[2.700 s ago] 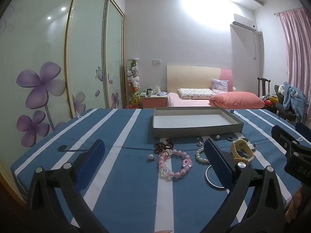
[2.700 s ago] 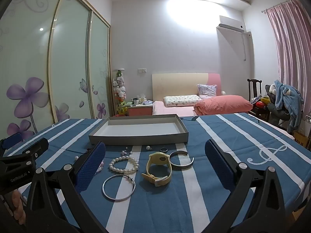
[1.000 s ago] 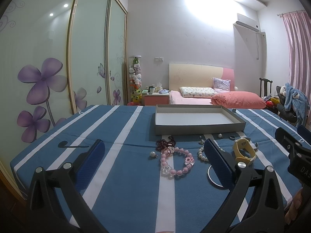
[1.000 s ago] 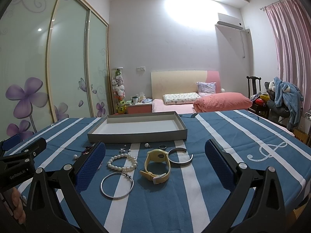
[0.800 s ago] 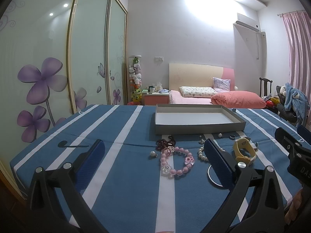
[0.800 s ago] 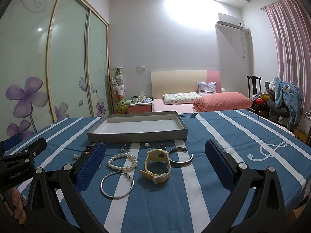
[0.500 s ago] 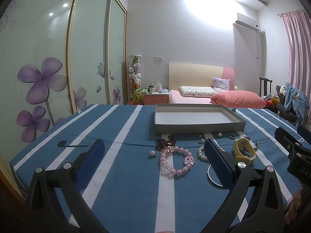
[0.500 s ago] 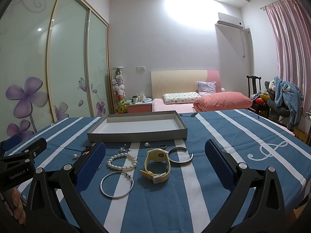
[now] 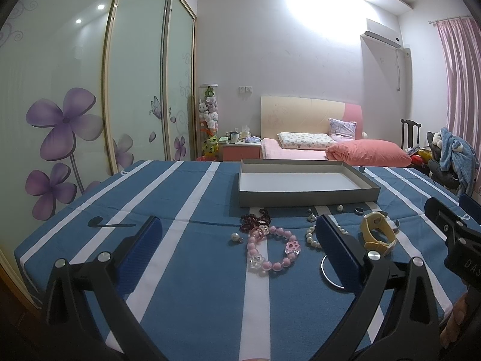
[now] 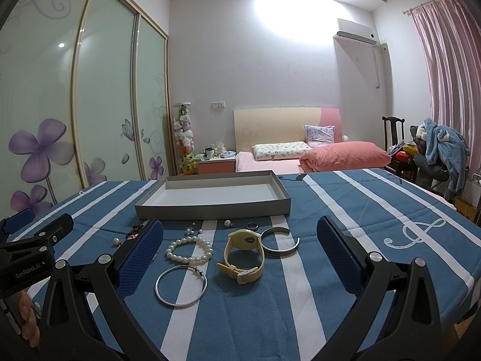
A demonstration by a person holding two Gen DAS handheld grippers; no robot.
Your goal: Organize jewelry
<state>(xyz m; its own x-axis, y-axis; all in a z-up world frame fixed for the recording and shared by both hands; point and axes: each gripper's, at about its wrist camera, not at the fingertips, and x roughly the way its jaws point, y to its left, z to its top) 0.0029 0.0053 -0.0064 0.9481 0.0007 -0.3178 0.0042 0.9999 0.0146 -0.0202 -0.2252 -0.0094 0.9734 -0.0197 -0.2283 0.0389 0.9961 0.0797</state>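
Observation:
A shallow grey tray (image 9: 306, 195) (image 10: 210, 212) with nothing in it sits on the blue striped table. In front of it lie a pink bead bracelet (image 9: 272, 251), a dark red bead bracelet (image 9: 255, 222), a pearl bracelet (image 10: 189, 251), a yellow watch (image 10: 244, 251) (image 9: 377, 233), a silver bangle (image 10: 181, 284), a silver cuff (image 10: 281, 242), a ring (image 10: 252, 226) and loose pearls (image 9: 235, 237). My left gripper (image 9: 237, 252) is open and empty above the pink bracelet. My right gripper (image 10: 240, 252) is open and empty above the watch.
The table is covered with a blue cloth with white stripes (image 10: 360, 240). Sliding wardrobe doors (image 9: 90, 90) stand on the left. A bed (image 10: 300, 153) and a chair piled with clothes (image 10: 436, 150) stand behind the table.
Both grippers have barely moved; the views shift only slightly. Nothing on the table has moved.

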